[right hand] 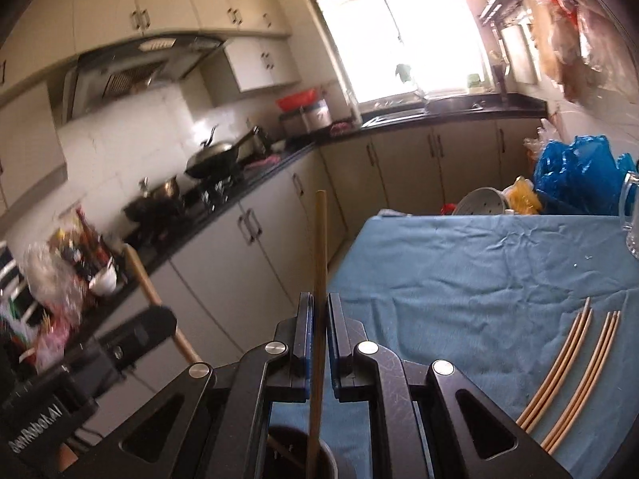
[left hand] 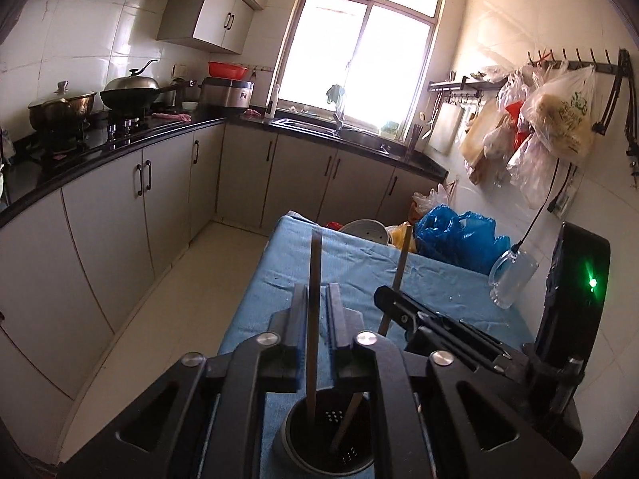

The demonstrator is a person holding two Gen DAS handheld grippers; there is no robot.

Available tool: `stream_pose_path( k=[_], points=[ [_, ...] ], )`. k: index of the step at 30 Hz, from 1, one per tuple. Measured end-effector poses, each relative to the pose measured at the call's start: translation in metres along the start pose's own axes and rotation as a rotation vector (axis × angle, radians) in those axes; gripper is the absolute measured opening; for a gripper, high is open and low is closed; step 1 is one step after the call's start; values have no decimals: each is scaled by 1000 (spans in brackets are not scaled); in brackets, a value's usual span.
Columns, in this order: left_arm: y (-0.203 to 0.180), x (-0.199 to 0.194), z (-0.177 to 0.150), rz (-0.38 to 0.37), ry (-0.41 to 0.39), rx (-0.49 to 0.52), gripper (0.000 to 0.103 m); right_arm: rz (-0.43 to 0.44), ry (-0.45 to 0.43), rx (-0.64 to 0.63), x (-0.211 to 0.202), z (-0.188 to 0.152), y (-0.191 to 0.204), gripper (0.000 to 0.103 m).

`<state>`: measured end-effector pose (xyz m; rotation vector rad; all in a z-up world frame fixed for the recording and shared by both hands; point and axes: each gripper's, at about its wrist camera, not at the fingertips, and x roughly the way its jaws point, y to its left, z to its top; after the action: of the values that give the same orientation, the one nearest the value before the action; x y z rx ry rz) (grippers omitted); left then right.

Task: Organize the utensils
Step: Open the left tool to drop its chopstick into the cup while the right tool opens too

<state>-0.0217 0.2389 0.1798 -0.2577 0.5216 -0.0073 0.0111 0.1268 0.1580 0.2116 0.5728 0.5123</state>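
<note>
A dark perforated utensil cup (left hand: 319, 445) stands on the blue tablecloth (left hand: 359, 271), right under both grippers. My left gripper (left hand: 316, 291) is open a little around an upright wooden chopstick (left hand: 314, 263) whose lower end rests in the cup; a narrow gap shows beside the right pad. My right gripper (right hand: 319, 299) is shut on a second chopstick (right hand: 320, 239), tilted, with its lower end also inside the cup (right hand: 297, 453). In the left wrist view the right gripper (left hand: 382, 294) reaches in from the right. Several more chopsticks (right hand: 567, 371) lie in two bundles on the cloth.
A glass mug (left hand: 513, 279) stands at the table's right edge by the tiled wall. Behind the table sit a blue plastic bag (left hand: 459, 239) and a metal pot (left hand: 365, 231). Cabinets with a black counter (left hand: 120, 143) run along the left, with bare floor between.
</note>
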Motion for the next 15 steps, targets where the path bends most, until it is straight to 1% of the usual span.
stream_pose_path(
  k=[1, 3, 4, 5, 7, 9, 11, 13, 15],
  points=[
    [0, -1, 0, 5, 1, 0, 24, -1, 4, -5, 1, -3, -1, 9],
    [0, -7, -2, 20, -9, -3, 33, 2, 12, -9, 1, -6, -1, 19],
    [0, -11, -2, 28, -16, -5, 35, 5, 15, -7, 1, -6, -2, 30],
    [0, -14, -3, 35, -22, -6, 36, 9, 14, -2, -1, -6, -4, 40],
    [0, -22, -3, 55, -34, -10, 38, 13, 1, 3, -9, -5, -6, 44],
    [2, -32, -5, 74, -44, -19, 40, 7, -4, 0, -17, -3, -8, 45],
    [2, -43, -8, 87, -55, -29, 41, -2, -2, 6, -26, -4, -14, 53],
    [1, -54, -11, 94, -63, -33, 41, -18, -4, 26, -38, -7, -25, 57],
    [-4, -65, -14, 89, -74, -31, 41, -33, -2, 43, -49, -10, -35, 58]
  ],
)
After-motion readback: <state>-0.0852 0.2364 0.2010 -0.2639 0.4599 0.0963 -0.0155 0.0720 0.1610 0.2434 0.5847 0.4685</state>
